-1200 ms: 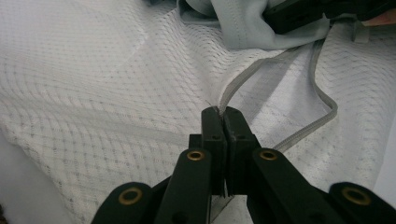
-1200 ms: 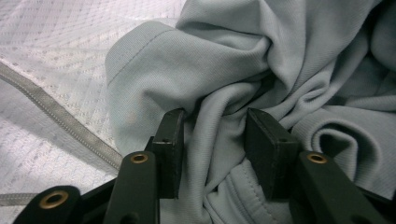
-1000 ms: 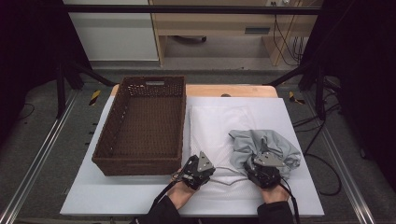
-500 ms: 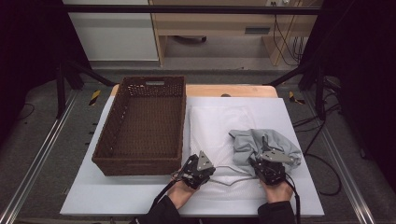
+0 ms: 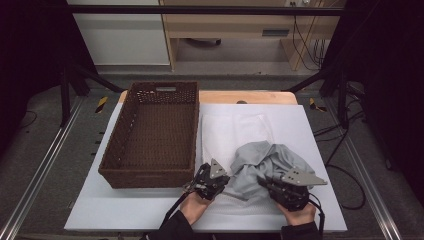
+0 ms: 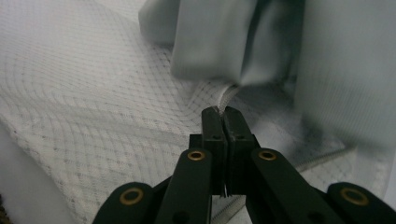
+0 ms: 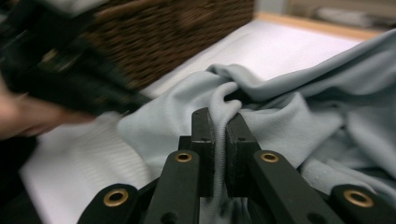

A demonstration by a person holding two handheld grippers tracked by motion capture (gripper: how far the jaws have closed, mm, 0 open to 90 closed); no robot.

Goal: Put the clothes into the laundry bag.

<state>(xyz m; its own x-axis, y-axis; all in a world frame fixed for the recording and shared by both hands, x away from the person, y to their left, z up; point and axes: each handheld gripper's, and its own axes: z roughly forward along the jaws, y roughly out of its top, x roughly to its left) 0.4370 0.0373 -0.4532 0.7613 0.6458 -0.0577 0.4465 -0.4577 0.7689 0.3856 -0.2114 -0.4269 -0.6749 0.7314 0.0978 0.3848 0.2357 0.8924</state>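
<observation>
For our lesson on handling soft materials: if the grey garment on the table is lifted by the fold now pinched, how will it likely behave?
The grey garment lies crumpled in soft folds, so it would probably droop and unfold rather than hold shape. The right gripper pinches a bunched ridge of it, suggesting it grips easily, not slippery. It looks light, though loose parts may drag across the white cloth.

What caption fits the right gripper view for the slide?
Right gripper shut on a fold of crumpled light grey cloth, dark brown woven basket behind.
</observation>
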